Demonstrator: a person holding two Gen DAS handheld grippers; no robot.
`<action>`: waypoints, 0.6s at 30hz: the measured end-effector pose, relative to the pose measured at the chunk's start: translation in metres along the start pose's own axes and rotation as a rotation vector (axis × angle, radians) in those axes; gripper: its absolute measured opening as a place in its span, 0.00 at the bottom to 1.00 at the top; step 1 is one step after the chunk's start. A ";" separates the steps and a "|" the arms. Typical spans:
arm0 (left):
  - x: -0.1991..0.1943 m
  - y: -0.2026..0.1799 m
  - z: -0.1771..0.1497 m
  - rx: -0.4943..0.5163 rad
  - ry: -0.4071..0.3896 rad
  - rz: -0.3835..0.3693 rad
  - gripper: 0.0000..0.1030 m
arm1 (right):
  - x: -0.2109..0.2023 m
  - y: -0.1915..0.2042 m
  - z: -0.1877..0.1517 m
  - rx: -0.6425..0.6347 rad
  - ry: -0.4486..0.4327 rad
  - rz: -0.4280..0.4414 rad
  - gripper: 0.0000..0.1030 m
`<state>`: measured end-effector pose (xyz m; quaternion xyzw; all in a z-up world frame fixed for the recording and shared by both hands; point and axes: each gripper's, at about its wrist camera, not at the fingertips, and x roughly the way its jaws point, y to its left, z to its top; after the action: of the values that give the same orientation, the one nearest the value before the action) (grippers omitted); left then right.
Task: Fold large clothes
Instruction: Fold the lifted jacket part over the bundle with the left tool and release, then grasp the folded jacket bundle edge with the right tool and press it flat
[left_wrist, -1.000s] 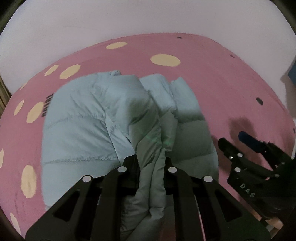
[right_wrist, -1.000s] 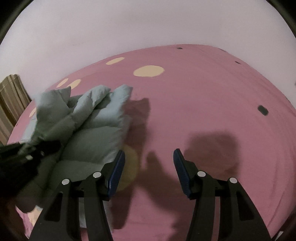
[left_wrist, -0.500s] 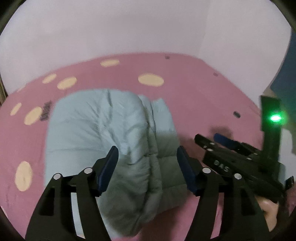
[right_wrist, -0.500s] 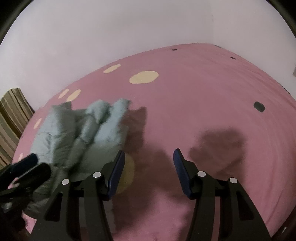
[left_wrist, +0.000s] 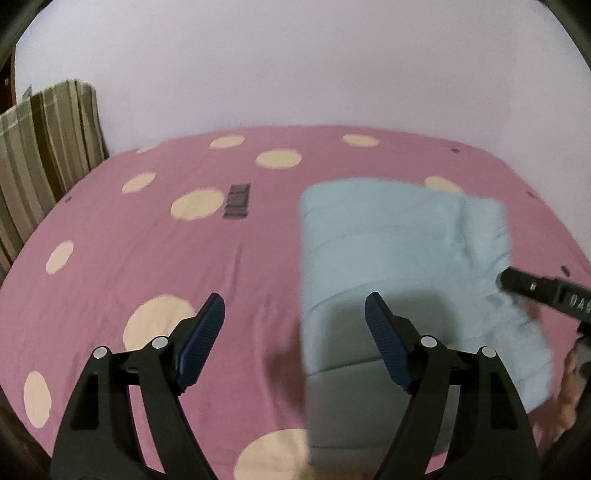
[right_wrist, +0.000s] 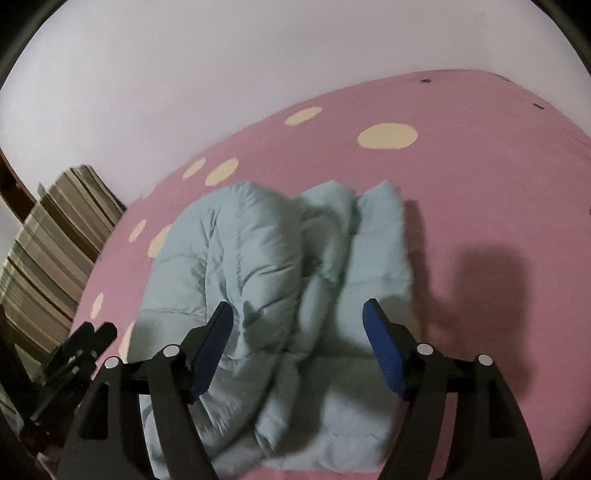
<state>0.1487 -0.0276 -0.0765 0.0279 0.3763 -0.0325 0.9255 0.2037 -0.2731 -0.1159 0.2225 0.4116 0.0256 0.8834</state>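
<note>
Jacket: a pale blue quilted puffer jacket (right_wrist: 280, 295) lies bundled on the pink bedspread (right_wrist: 498, 184). In the right wrist view it fills the centre and runs down toward 6 o'clock, with one thick padded roll lying over flatter layers. In the left wrist view it (left_wrist: 399, 258) lies from the centre out toward 4 o'clock.

Left gripper: the left gripper (left_wrist: 295, 343) hangs above the bed with its blue-padded fingers (left_wrist: 201, 343) spread wide and nothing between them. The jacket's left edge lies under the gap; the finger toward 5 o'clock is over the fabric, the other over bare bedspread. From the right wrist view it (right_wrist: 74, 354) shows at 8 o'clock, just beside the jacket.

Right gripper: the right gripper (right_wrist: 295, 347) is also wide apart, holding nothing, poised over the jacket's near half. Whether the pads touch the fabric I cannot tell. In the left wrist view one of its black fingers (left_wrist: 543, 291) comes in from 3 o'clock, its tip at the jacket's rumpled edge.

Bedspread: pink with cream dots (left_wrist: 199, 203), and a small dark patch (left_wrist: 238, 201) toward 11 o'clock.

Striped fabric: green and brown stripes (left_wrist: 40, 147) stand at 9 to 10 o'clock, beside the bed.

Wall: plain pale wall (left_wrist: 295, 66) at 12 o'clock.
</note>
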 end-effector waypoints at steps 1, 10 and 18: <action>0.006 0.003 -0.004 -0.002 0.009 0.002 0.76 | 0.005 0.003 -0.001 -0.003 0.014 -0.005 0.70; 0.011 0.005 -0.014 0.030 -0.015 -0.072 0.76 | 0.019 0.013 -0.004 -0.006 0.081 0.032 0.12; 0.020 -0.030 -0.014 0.125 0.006 -0.097 0.76 | 0.011 -0.020 -0.005 -0.019 0.058 -0.087 0.13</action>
<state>0.1509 -0.0573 -0.1008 0.0677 0.3772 -0.1007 0.9182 0.2041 -0.2865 -0.1349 0.1954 0.4458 -0.0027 0.8735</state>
